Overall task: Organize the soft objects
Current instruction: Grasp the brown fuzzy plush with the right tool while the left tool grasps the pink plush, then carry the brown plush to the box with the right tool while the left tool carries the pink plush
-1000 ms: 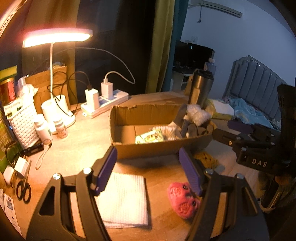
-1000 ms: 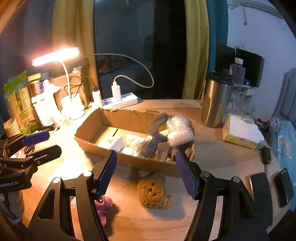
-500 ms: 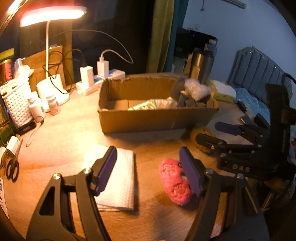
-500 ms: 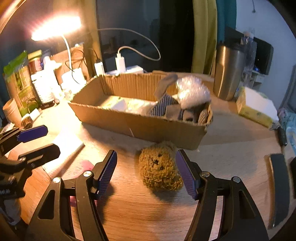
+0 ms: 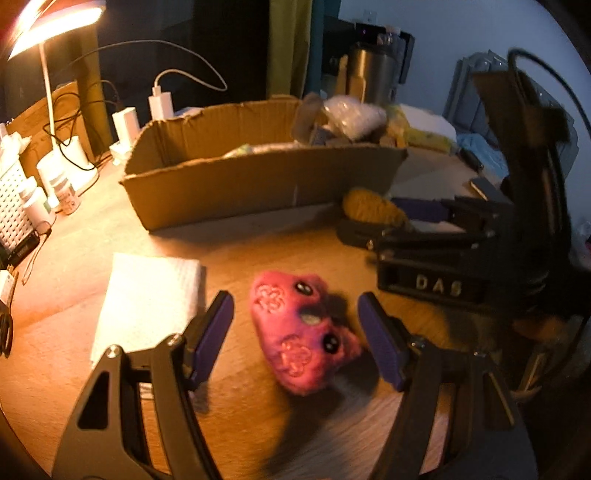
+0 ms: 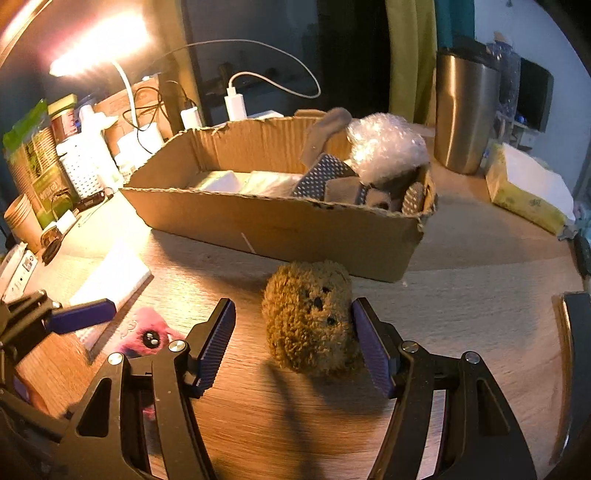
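Right gripper (image 6: 293, 341): fingers apart around the fuzzy brown round plush toy (image 6: 310, 317), right finger touching it
Plush toy: on the wooden desk (image 6: 461, 295), before the open cardboard box (image 6: 277, 225)

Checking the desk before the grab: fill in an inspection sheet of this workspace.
Surface: wooden table, lamp-lit.
Job's things: pink plush between the left tool fingers; brown plush between the right tool fingers; cardboard box holds socks and bubble wrap.
Clutter: folded paper towel, steel tumbler, tissue pack, bottles.
Grippers: both open, nothing gripped.
Cables: charger cable behind the box.
Surroundings: desk lamp, curtain.
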Available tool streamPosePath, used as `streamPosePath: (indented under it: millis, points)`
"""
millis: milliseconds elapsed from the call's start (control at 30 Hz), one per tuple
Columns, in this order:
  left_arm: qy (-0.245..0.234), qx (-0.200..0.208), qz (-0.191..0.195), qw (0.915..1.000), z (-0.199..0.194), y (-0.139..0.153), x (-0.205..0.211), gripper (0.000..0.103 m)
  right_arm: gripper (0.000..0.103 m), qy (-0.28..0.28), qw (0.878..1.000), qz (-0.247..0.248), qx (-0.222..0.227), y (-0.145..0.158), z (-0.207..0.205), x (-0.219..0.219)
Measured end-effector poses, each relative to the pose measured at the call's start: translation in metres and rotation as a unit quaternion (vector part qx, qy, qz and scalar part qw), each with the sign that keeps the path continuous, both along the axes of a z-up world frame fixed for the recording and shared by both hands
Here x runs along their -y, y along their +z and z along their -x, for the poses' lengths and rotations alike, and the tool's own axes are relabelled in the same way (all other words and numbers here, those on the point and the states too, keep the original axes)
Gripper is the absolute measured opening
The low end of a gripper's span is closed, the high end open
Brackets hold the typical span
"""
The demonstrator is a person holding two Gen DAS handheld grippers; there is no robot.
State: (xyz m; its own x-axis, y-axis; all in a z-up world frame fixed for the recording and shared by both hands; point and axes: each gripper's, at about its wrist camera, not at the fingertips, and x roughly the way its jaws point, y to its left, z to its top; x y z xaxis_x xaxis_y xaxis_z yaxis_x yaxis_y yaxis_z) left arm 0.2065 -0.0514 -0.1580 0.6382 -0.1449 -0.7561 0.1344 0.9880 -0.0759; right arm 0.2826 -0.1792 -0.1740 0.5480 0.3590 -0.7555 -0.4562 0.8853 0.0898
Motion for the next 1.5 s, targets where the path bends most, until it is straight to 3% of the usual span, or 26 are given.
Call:
streamPosePath:
  millis: [100,167,233,367,467,567,933,1500]
  points:
    - [-0.006,-0.01,-0.008,0.9999,-0.002,-0.007,0.006,0.071,0.067,0.001,1.0,-0.009,-0.009,-0.001,-0.002,0.004]
    - [-0.008,-0.022,-0.013,0.9996,-0.005,-0.014,0.009,0.071,0.06,0.003,1.0,-0.012,-0.01,-0.001,-0.002,0.006]
    - [-0.007,-0.032,-0.02,0.9993,-0.007,-0.021,0.013,0.071,0.046,0.004,1.0,-0.013,-0.014,-0.002,-0.002,0.008]
    - [-0.013,-0.024,-0.031,0.9991,-0.007,-0.022,0.019,0.069,0.044,0.009,1.0,-0.021,-0.018,-0.002,-0.001,0.012]
    - [-0.021,-0.021,-0.03,0.9991,-0.008,-0.021,0.023,0.051,0.042,0.012,0.999,-0.024,-0.018,-0.001,0.0,0.014]
    - [-0.026,-0.019,-0.031,0.999,-0.01,-0.019,0.026,0.045,0.041,0.012,0.999,-0.027,-0.015,0.0,0.002,0.017]
    - [-0.03,-0.012,-0.018,0.9993,-0.009,-0.013,0.025,0.043,0.041,0.008,1.0,-0.026,0.0,0.006,0.014,0.03]
    - [0.004,0.054,0.004,0.9985,0.004,0.03,-0.01,0.043,0.041,0.026,0.998,-0.034,0.047,0.044,0.03,0.024]
